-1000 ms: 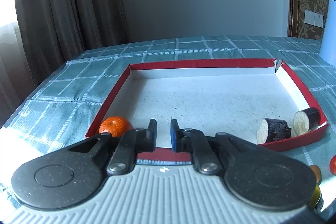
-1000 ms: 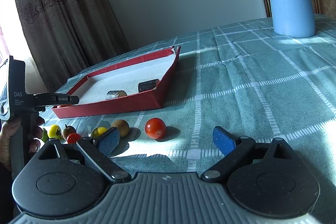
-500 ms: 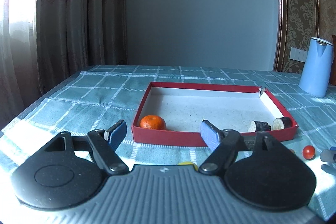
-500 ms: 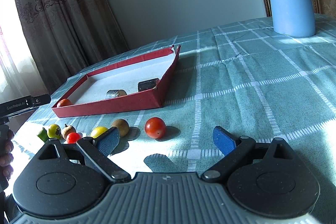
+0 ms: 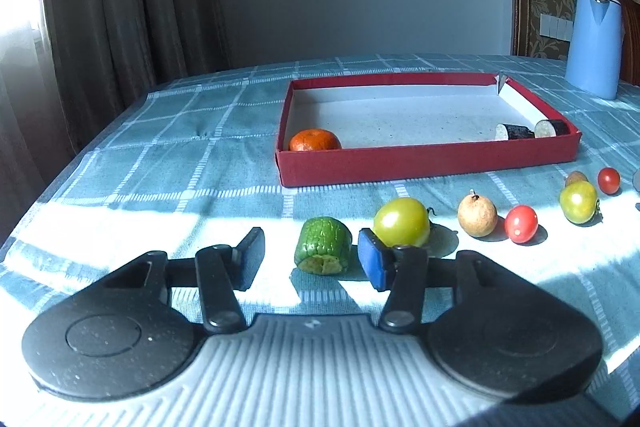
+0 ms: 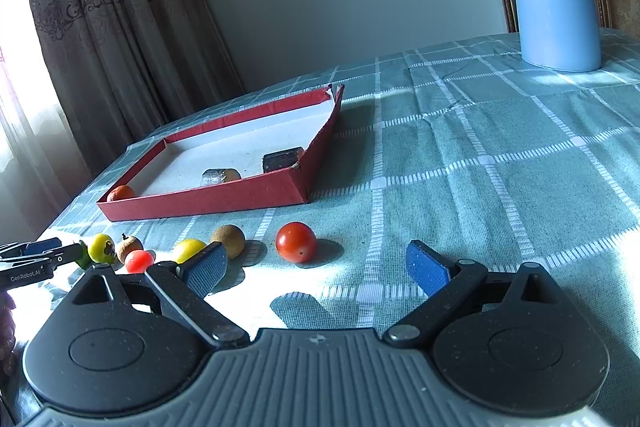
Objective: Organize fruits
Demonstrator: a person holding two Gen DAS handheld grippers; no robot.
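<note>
Your left gripper (image 5: 311, 259) sits low in the left wrist frame, jaws released and just now narrowing, with the green gourd chunk (image 5: 323, 245) between the pads but untouched; a gap shows on each side. Your right gripper (image 6: 316, 269) is spread wide over bare counter (image 6: 500, 155), grasping nothing.

The red tray (image 5: 428, 161) lies at frame centre. It holds 1 orange (image 5: 315, 140) in its lower left corner and 2 eggplant pieces (image 5: 514, 132) in its lower right corner.

On the counter below the tray, running right from the gourd chunk: a yellow-green tomato (image 5: 401, 221), a brown longan (image 5: 477, 214), a red cherry tomato (image 5: 520, 223), and a second yellow-green tomato (image 5: 578, 201).

A blue kettle (image 5: 594, 45) stands at upper right.
</note>
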